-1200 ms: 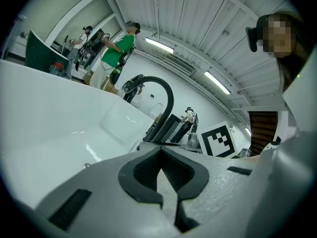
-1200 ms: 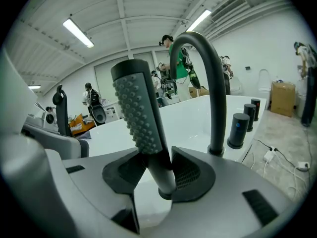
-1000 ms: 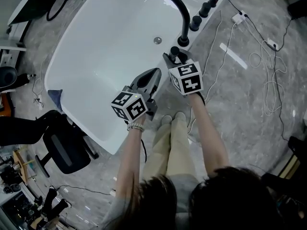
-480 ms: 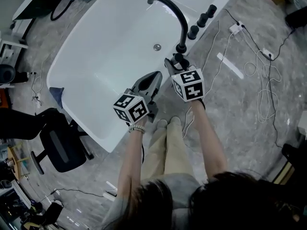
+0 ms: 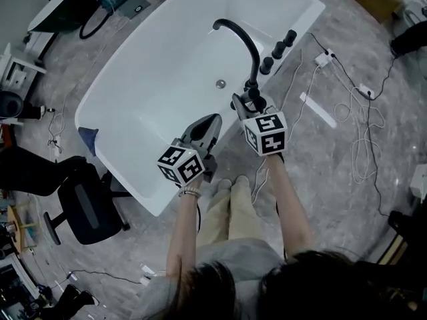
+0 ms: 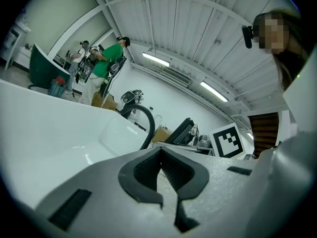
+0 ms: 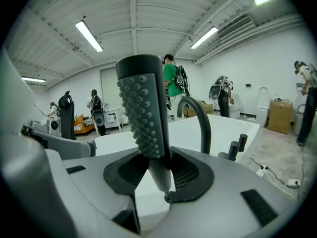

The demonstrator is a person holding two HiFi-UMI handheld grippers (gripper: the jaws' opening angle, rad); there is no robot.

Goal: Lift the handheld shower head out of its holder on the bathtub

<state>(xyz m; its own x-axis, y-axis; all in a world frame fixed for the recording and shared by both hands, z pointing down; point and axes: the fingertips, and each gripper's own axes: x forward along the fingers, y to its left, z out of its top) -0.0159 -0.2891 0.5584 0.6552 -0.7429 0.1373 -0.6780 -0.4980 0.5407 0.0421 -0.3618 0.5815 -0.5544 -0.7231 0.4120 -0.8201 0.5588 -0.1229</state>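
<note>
Clamped in the right tongs [image 7: 153,168]: a dark grey, stick-shaped handheld shower head [image 7: 143,113] studded with rubber nozzles, upright, pinched low on its stem, likely so as to draw it straight up. Held over the rim of the white oval bathtub [image 5: 160,79], just beside the black curved spout [image 5: 243,35]; cannot see the holder beneath, so hard to judge whether fully clear. Left tongs [image 6: 159,170]: closed on nothing, parked over the tub, probably just out of the way. No readable brand or writing; only black-and-white square markers [image 5: 268,132].
</note>
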